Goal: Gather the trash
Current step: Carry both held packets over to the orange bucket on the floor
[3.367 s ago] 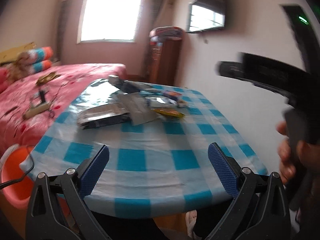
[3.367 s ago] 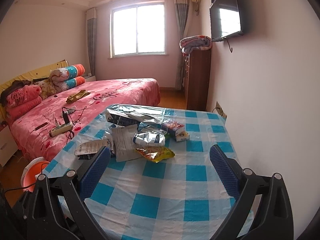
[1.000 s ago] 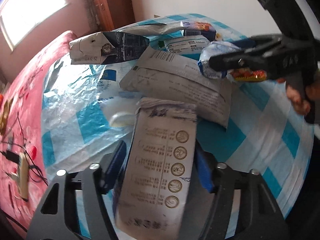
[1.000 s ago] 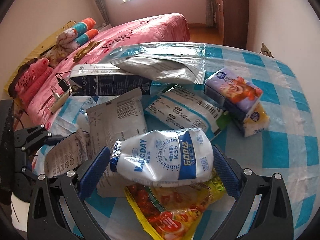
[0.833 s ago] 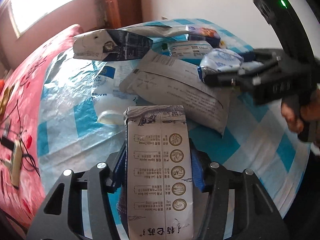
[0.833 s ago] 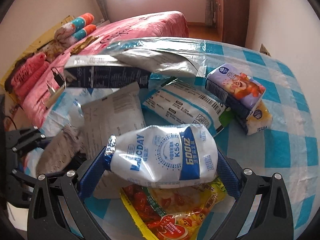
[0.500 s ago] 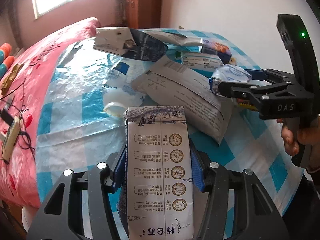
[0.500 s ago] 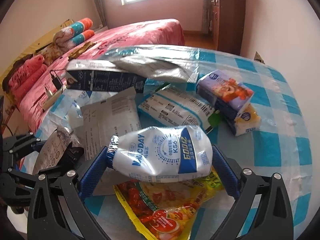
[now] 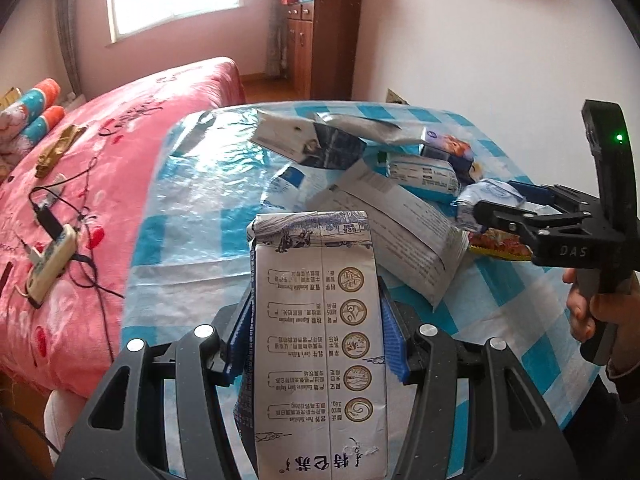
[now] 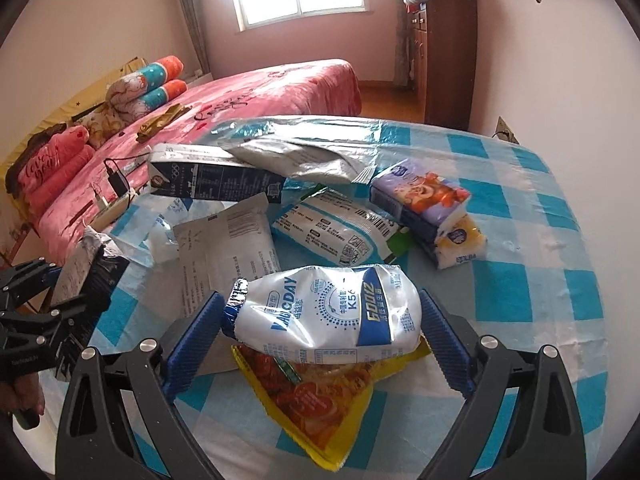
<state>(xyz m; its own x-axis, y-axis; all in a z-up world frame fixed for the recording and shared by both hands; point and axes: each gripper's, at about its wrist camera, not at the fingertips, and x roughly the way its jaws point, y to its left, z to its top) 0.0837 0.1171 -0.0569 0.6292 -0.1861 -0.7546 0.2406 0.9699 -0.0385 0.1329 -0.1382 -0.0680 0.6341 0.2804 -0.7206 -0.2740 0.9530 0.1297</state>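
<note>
Here, in the left wrist view, the left gripper (image 9: 316, 320) has its blue pads clamped on both long edges of a flattened white milk carton (image 9: 320, 344), which stands between the fingers and blocks the table just ahead of them; the carton's lower end runs off the bottom edge. Its jaws have just been closing on this carton, and the grip now looks settled. Beyond it the checked tablecloth (image 9: 192, 216) carries the remaining trash: a dark milk carton (image 9: 316, 144), a grey printed pouch (image 9: 404, 224) and a white-and-blue packet (image 9: 424, 172), each partly covered by its neighbour. At the right the right gripper (image 9: 500, 204) reaches in, held by a hand (image 9: 592, 312) cut off by the frame; what it holds is mostly hidden behind its black finger. Compared with a second ago the carton sits upright rather than slanted, and more of the pink bed (image 9: 80, 184) and the window shows.

In the right wrist view, the right gripper (image 10: 320, 320) spans a puffy white-and-blue bag (image 10: 328, 312) end to end, pads pressing it; its jaws have just been closing slightly. The bag hides much of a yellow-and-red snack bag (image 10: 320, 400) beneath. Tissue packs (image 10: 424, 196) lie well behind. At the far left the left gripper (image 10: 68, 292) shows only in part. Since a second ago the white-and-blue bag appears lifted clear of the snack bag.
</note>
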